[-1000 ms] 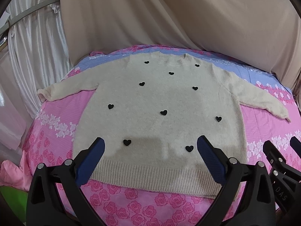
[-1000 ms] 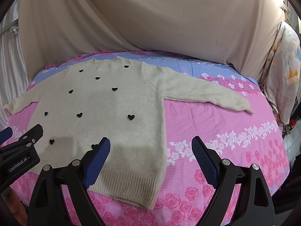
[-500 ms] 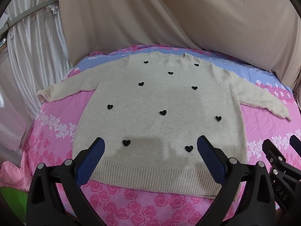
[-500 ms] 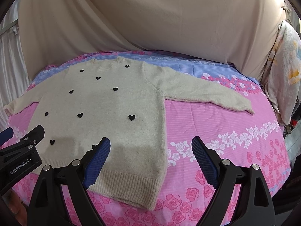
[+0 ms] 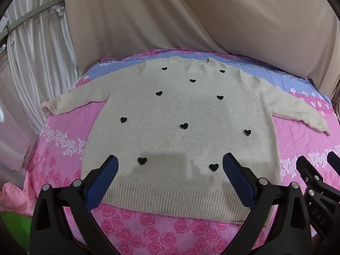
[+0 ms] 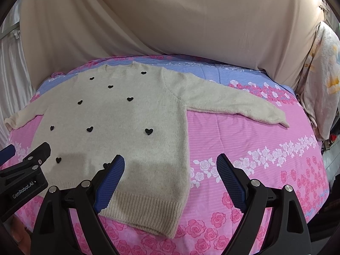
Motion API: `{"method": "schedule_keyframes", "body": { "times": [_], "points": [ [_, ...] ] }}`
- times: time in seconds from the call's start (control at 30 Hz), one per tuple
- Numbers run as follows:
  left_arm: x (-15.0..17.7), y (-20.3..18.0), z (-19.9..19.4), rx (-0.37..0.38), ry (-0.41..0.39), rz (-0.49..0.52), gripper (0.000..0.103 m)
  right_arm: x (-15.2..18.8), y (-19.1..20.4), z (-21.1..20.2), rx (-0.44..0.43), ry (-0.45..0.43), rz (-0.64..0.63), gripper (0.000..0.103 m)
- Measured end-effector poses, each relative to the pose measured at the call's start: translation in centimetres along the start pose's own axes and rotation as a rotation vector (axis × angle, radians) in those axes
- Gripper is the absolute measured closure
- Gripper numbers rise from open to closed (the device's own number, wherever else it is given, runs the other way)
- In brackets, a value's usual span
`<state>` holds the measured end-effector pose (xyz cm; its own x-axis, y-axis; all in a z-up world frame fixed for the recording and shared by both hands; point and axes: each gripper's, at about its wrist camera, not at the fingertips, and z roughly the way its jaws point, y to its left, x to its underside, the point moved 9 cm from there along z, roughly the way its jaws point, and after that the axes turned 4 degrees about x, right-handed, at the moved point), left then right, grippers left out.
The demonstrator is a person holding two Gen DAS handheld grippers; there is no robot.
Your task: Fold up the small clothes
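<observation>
Fuzzy cream sweater (image 5: 180, 114) lies flat; my left gripper (image 5: 170, 167) and right gripper (image 6: 170, 165) hang spread, empty. Thick knit could slip or bunch if I pinch shallow.

My left camera looks down at a slant over the bottom edge of the sweater (image 5: 180, 114), close above it, facing its neck. My right camera looks the same way from beside the sweater's (image 6: 119, 114) right bottom corner. Both see the sweater and the pink sheet (image 6: 244, 140) under it. Each camera sees the other gripper at its edge.
</observation>
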<state>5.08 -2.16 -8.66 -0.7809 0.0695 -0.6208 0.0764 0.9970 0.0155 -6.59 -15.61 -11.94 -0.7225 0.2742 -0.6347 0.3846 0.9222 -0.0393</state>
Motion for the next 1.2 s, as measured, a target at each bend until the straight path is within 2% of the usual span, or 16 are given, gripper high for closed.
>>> {"method": "schedule_keyframes", "body": {
  "times": [1.0,1.1,1.2],
  "points": [
    [-0.6,-0.7,1.3,-0.006,0.021,0.008,0.007,-0.5,-0.4,1.9,-0.027,0.041,0.002,0.017],
    [-0.6,-0.8,1.9,0.002,0.037,-0.007,0.007,-0.6,-1.6,3.7,-0.064,0.075,0.04,0.017],
    [-0.5,-0.6,2.7,0.033,0.073,-0.055,0.007,-0.5,-7.0,7.6,-0.048,0.137,0.172,0.017]
  ]
}}
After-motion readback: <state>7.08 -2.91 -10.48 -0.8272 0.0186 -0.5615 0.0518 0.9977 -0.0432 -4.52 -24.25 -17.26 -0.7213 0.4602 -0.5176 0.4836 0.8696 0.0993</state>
